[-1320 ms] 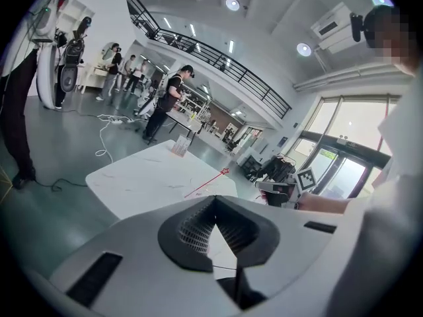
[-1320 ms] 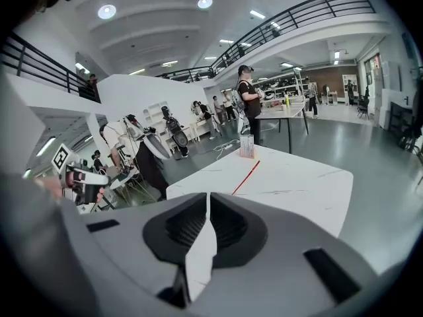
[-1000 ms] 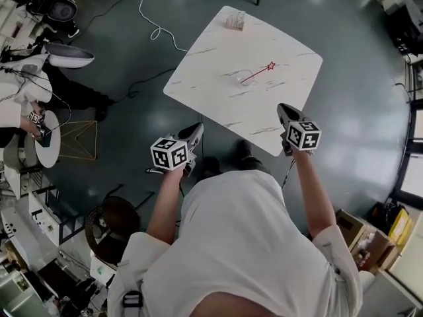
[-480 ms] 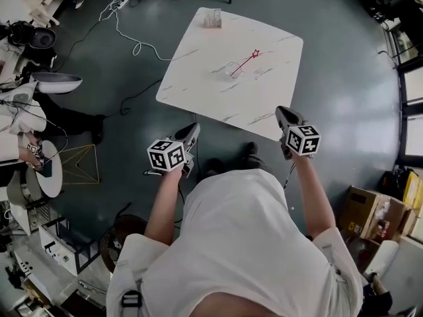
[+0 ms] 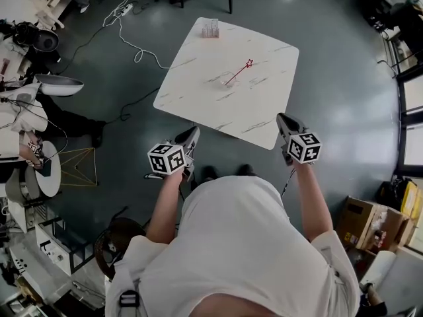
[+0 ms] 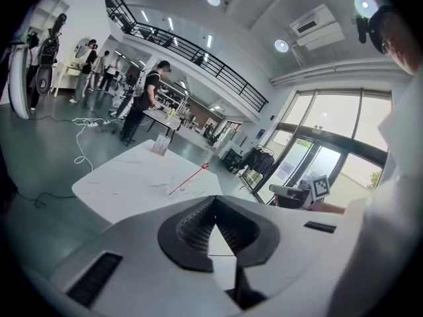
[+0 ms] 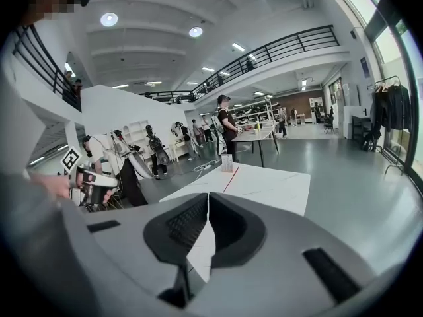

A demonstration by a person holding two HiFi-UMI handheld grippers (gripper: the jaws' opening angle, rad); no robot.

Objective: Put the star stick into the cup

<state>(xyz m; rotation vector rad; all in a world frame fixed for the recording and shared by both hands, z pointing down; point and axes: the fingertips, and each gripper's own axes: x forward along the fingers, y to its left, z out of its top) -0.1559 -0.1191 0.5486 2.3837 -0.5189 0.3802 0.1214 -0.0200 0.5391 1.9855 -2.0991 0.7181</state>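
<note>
A thin red star stick [image 5: 239,72] lies slanted on the white marble table [image 5: 192,78], star end toward the far right. Its lower end meets a small clear cup [image 5: 227,80]; I cannot tell whether it sits inside. My left gripper [image 5: 193,133] hangs off the table's near edge, over the floor, shut with nothing in it. My right gripper [image 5: 283,118] is shut and empty at the near right corner. The left gripper view shows the stick [image 6: 188,180] far beyond the closed left gripper [image 6: 211,209]. The right gripper view shows the stick [image 7: 229,180] past the closed right gripper [image 7: 205,207].
A small clear holder [image 5: 211,28] stands at the table's far corner. A white cable [image 5: 135,38] trails on the grey floor to the left. People and equipment [image 5: 26,111] crowd the left side, cardboard boxes [image 5: 393,223] sit lower right, and another table [image 7: 254,136] stands behind.
The head view has shifted, so the table now shows a little farther up and left. Both grippers stay shut at the near table edge, hardly moved.
</note>
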